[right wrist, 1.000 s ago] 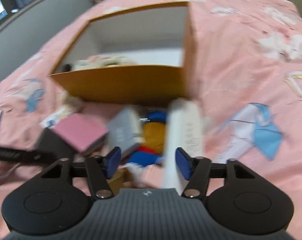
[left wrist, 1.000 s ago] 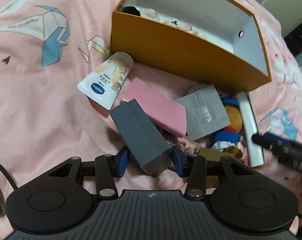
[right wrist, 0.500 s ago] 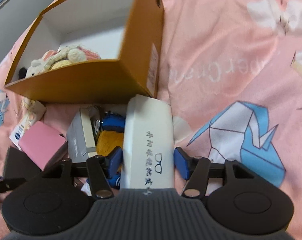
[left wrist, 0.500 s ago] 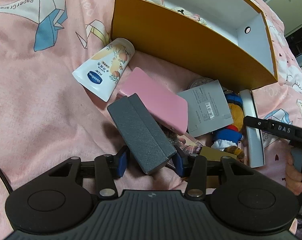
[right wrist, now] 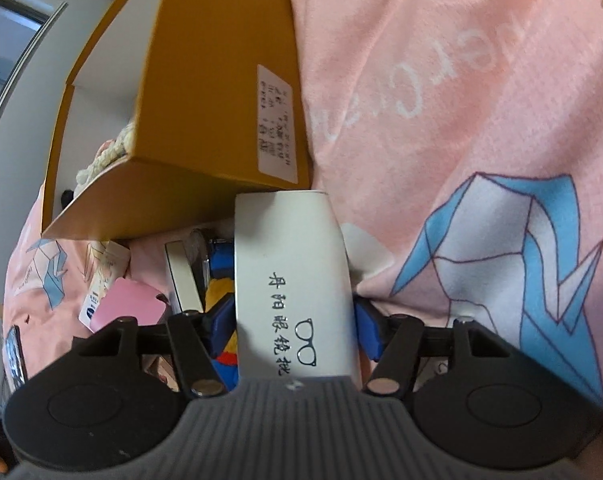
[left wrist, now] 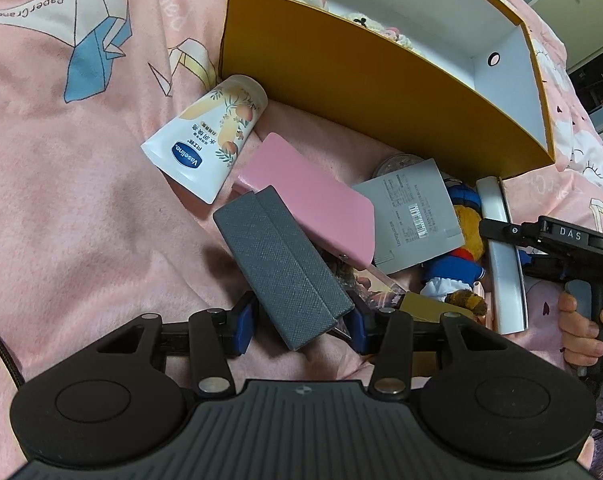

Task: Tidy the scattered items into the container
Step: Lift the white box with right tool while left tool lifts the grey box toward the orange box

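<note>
An open orange box [left wrist: 365, 80] lies on a pink bedspread, also in the right wrist view [right wrist: 205, 92], with soft toys inside. My left gripper [left wrist: 301, 322] straddles the near end of a dark grey case [left wrist: 277, 264]; its blue pads sit at the case's sides, with a small gap on the left. My right gripper [right wrist: 295, 330] straddles a white glasses case [right wrist: 293, 280], pads close to its sides; that white case also shows in the left wrist view [left wrist: 501, 256]. A pink case [left wrist: 313, 208], a grey card [left wrist: 413, 216] and a plush toy [left wrist: 457, 264] lie between them.
A Vaseline tube [left wrist: 209, 144] lies left of the pile, by the box's front wall. A round tin [left wrist: 397, 160] peeks out behind the grey card. A small tan box [left wrist: 429, 304] sits near my left gripper. A phone [right wrist: 13, 356] lies at the far left.
My right gripper has moved forward over the white glasses case, which now lies between its fingers. My left gripper stays around the grey case and has drawn slightly closer.
</note>
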Demonstrator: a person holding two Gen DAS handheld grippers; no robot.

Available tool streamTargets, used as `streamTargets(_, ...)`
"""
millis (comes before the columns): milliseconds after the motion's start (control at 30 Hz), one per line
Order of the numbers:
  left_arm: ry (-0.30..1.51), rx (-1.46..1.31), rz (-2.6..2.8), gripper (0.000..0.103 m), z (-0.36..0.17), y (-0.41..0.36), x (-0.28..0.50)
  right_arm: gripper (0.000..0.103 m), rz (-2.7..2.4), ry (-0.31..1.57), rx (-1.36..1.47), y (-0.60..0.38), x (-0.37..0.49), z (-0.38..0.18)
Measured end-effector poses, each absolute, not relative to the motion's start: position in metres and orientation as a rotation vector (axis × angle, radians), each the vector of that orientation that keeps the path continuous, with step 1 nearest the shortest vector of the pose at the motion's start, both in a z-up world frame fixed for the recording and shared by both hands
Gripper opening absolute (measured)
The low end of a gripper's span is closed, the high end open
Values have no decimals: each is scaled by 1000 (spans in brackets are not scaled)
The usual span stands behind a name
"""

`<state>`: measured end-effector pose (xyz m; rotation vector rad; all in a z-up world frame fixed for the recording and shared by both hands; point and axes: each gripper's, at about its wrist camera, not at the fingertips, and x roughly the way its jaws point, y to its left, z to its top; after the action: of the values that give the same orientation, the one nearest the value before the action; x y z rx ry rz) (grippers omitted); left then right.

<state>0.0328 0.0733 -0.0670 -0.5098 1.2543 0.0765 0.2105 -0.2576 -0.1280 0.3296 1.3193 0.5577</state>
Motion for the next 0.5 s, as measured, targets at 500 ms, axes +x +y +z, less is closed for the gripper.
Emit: streamTargets(500,1092,-443,-22,46,-23,65,14,63,599,1110,230,-256,162,-52)
